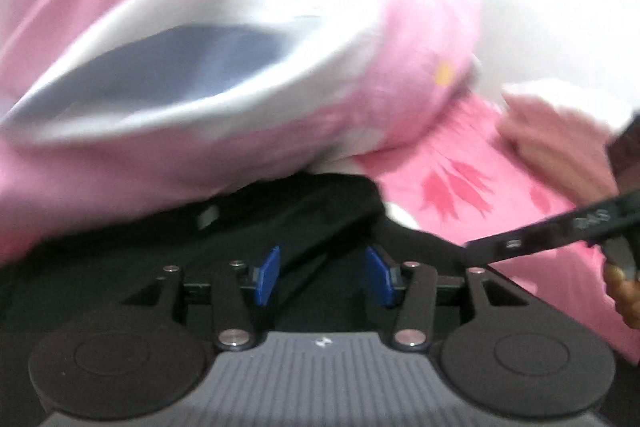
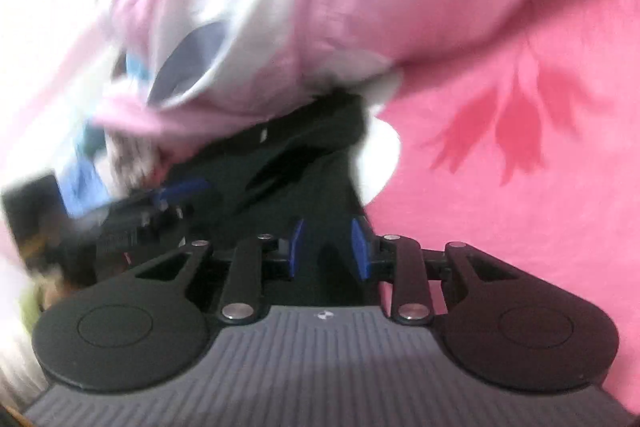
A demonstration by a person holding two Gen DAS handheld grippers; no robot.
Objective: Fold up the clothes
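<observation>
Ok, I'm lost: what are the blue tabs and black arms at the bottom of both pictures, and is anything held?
Each picture comes from a camera on a hand-held gripper, looking along its fingers. In the left wrist view the left gripper shows blue pads apart over a black garment. The right gripper is the same in its own view. Neither pinches cloth. A pink and white garment lies beyond, blurred, on a pink flowered sheet.

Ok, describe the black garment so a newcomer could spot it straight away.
Start from the bright pink sheet with darker pink flower prints that covers the surface. On it lies a light pink garment with a white and blue patch. The black garment lies partly under its near edge, the only dark cloth there, plain and unprinted.
</observation>
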